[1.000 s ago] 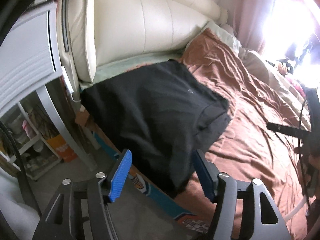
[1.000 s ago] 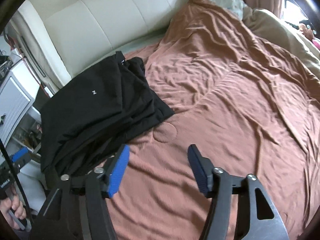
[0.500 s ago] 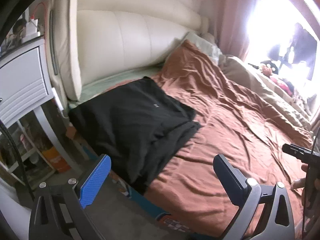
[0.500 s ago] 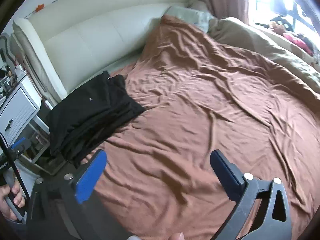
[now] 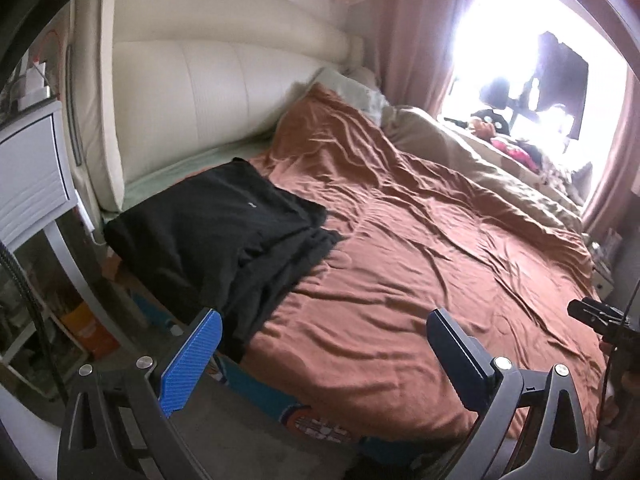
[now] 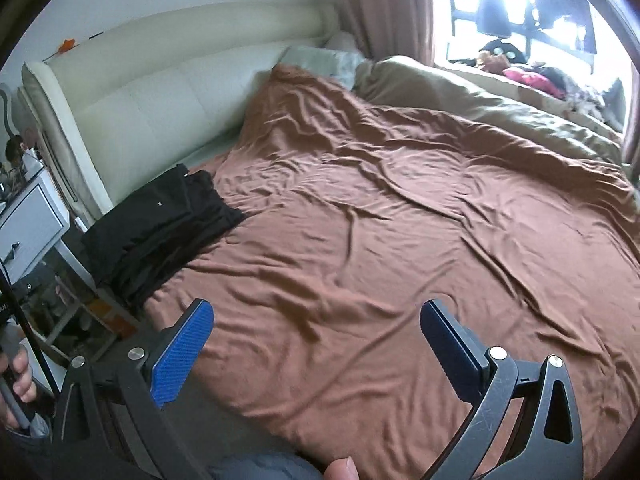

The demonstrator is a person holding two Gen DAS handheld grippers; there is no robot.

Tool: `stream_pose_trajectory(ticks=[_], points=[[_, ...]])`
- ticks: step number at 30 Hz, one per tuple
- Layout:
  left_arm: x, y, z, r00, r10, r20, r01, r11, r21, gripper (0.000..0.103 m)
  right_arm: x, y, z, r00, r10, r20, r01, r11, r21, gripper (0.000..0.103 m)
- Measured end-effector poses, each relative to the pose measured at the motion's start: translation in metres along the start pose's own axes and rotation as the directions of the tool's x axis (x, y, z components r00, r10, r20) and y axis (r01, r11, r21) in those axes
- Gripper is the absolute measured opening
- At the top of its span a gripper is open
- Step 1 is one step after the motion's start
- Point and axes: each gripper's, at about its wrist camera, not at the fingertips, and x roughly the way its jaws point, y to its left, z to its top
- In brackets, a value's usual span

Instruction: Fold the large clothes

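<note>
A folded black garment [image 5: 224,232] lies at the near left corner of the bed, on the brown sheet [image 5: 420,248]; it also shows in the right wrist view [image 6: 164,224] at the left. My left gripper [image 5: 324,332] is open and empty, held back from the bed's edge, with the garment ahead and to its left. My right gripper [image 6: 316,328] is open and empty above the sheet [image 6: 380,220], well right of the garment.
A cream padded headboard [image 5: 192,100] runs along the far left. A white nightstand [image 5: 28,176] with cluttered shelves stands left of the bed. A beige duvet [image 6: 500,108] and pillow lie at the far side by the bright window [image 5: 532,40].
Both grippers have pulled back and risen from the garment, so it looks smaller. Both sets of fingers have opened wider.
</note>
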Motion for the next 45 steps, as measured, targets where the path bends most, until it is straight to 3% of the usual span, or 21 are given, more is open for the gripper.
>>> stream_pose_trajectory(ticks=[9,17,30,38,45], points=[[-0.034,-0.022,-0.041,0.997,-0.076,-0.006,0.076,0.995,0.071,0.103,-0.073,0.003,-0.058,0.992,-0.076,0.101,0.071,0.996,0.045,0.103],[-0.082,-0.041,-0.074,0.989,-0.14,0.039,0.134,0.983,0.125,0.103,-0.119,0.014,-0.111,0.977,-0.15,0.153,0.141,0.988,0.066,0.103],[-0.143,-0.06,-0.119,0.978,-0.178,0.106,0.154,0.967,0.203,0.103,-0.17,0.027,-0.18,0.976,-0.142,0.167,0.118,0.982,0.147,0.103],[-0.165,-0.071,-0.145,0.966,-0.226,0.125,0.194,0.954,0.227,0.103,-0.2,0.032,-0.207,0.969,-0.172,0.177,0.144,0.977,0.158,0.103],[-0.175,-0.076,-0.153,0.962,-0.229,0.149,0.186,0.948,0.257,0.103,-0.216,0.035,-0.214,0.961,-0.179,0.211,0.144,0.975,0.169,0.103]])
